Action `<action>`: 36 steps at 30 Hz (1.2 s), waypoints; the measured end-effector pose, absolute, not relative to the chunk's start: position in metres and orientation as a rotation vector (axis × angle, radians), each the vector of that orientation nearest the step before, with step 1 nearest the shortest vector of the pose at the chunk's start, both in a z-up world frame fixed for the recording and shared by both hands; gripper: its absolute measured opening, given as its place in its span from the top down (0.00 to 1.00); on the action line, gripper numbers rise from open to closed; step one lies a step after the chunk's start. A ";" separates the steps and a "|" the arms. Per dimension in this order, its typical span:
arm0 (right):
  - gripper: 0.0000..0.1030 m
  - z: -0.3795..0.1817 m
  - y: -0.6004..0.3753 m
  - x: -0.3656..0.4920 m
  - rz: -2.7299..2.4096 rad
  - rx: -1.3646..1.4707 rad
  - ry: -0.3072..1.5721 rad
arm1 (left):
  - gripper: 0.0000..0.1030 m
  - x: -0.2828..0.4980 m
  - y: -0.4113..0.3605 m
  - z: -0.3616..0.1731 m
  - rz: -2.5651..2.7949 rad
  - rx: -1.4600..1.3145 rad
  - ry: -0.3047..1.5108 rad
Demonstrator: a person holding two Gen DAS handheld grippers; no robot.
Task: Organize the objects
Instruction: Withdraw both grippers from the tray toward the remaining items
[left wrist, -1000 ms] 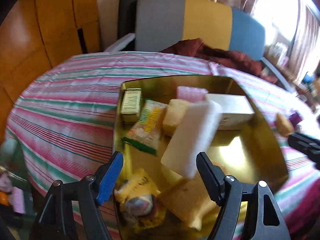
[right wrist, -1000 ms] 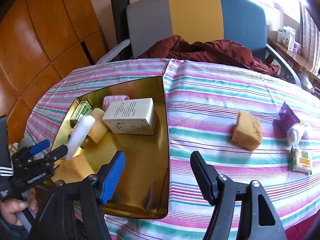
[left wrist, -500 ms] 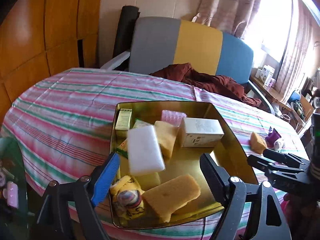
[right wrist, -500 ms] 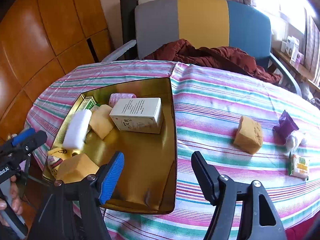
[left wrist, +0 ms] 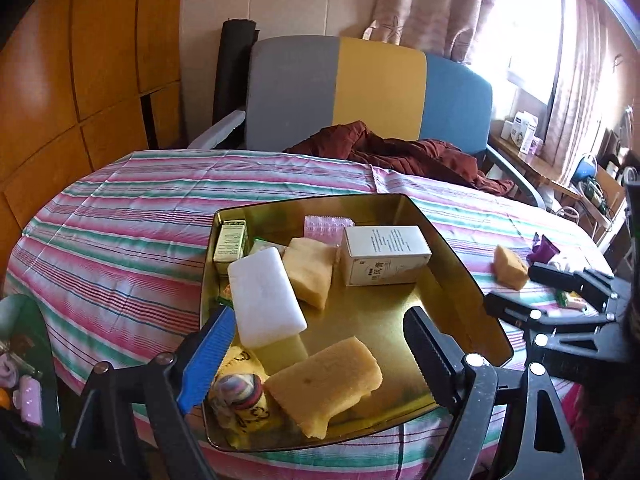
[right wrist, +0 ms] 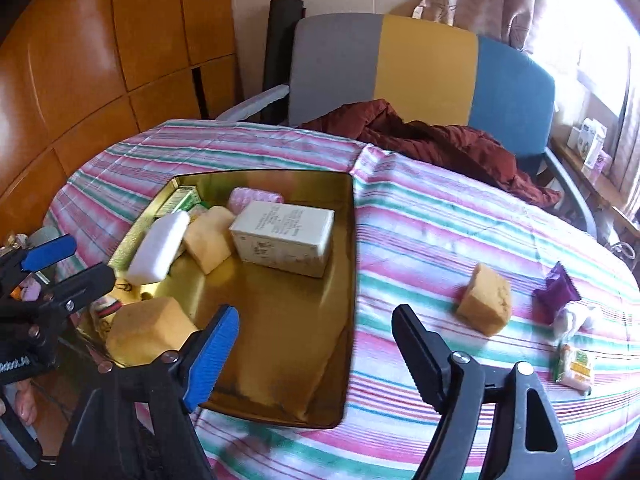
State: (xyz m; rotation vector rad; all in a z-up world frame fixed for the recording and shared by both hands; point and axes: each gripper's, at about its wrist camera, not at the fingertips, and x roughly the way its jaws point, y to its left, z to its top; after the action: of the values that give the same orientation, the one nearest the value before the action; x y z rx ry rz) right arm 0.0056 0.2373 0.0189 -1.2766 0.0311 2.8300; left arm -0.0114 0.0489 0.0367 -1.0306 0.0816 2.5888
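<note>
The gold tray (right wrist: 352, 264) sits toward the left edge of the striped worktop (right wrist: 440, 216) and already holds a white foam block (left wrist: 266, 294), a white carton (left wrist: 384, 254), sponges and small packets. Both grippers hang empty: the left gripper (left wrist: 316, 354) over the tray's near end and the right gripper (right wrist: 316, 348) over its near right rim, each with jaws opening and nothing between them. A drop into the tray looks just finished.

Next, I judge, comes the loose sponge (right wrist: 486, 304) toward the worktop's right edge, with a purple wrapper (right wrist: 556, 292) and a green-and-yellow packet (right wrist: 574, 368) beyond it; the right gripper is nearer.

The packets under the foam block are mostly hidden, and the carton's print is too small to read.
</note>
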 end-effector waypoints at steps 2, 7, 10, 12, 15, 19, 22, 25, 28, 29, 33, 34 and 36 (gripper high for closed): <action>0.20 0.019 0.245 0.006 2.812 -1.276 0.024 | 0.14 -0.011 0.052 0.035 2.581 -1.032 0.094; 0.20 0.015 0.277 0.010 2.730 -1.291 0.050 | 0.13 -0.009 0.060 0.032 2.542 -1.036 0.105; 0.20 0.010 0.305 0.012 2.650 -1.309 0.082 | 0.13 -0.008 0.065 0.031 2.524 -1.034 0.121; 0.20 0.008 0.329 0.016 2.589 -1.308 0.131 | 0.13 -0.009 0.069 0.030 2.513 -1.036 0.127; 0.20 0.008 0.375 0.026 2.497 -1.288 0.264 | 0.13 -0.011 0.075 0.031 2.498 -1.033 0.140; 0.20 0.012 0.440 0.046 2.369 -1.195 0.407 | 0.13 -0.012 0.087 0.033 2.480 -1.016 0.174; 0.20 0.011 0.489 0.065 2.259 -1.115 0.483 | 0.13 -0.014 0.100 0.035 2.457 -1.006 0.197; 0.20 0.002 0.530 0.085 2.155 -1.052 0.585 | 0.13 -0.015 0.118 0.037 2.428 -0.991 0.229; 0.19 -0.018 0.560 0.107 2.096 -0.995 0.892 | 0.13 -0.018 0.139 0.038 2.385 -0.996 0.253; 0.19 -0.022 0.564 0.111 2.068 -0.990 0.941 | 0.13 -0.019 0.146 0.038 2.370 -1.001 0.255; 0.19 -0.016 0.563 0.112 2.098 -0.951 0.946 | 0.13 -0.023 0.182 0.042 2.303 -1.001 0.266; 0.19 -0.016 0.560 0.109 2.109 -0.968 0.940 | 0.13 -0.024 0.192 0.042 2.287 -0.999 0.272; 0.19 -0.015 0.556 0.104 2.132 -0.985 0.922 | 0.13 -0.028 0.210 0.042 2.255 -1.015 0.277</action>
State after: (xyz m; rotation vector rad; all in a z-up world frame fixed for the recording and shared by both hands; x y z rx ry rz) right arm 0.1043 0.5559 -0.0151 -0.9851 0.9224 2.1317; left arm -0.0279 0.2103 0.0415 -1.0153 0.2769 2.2552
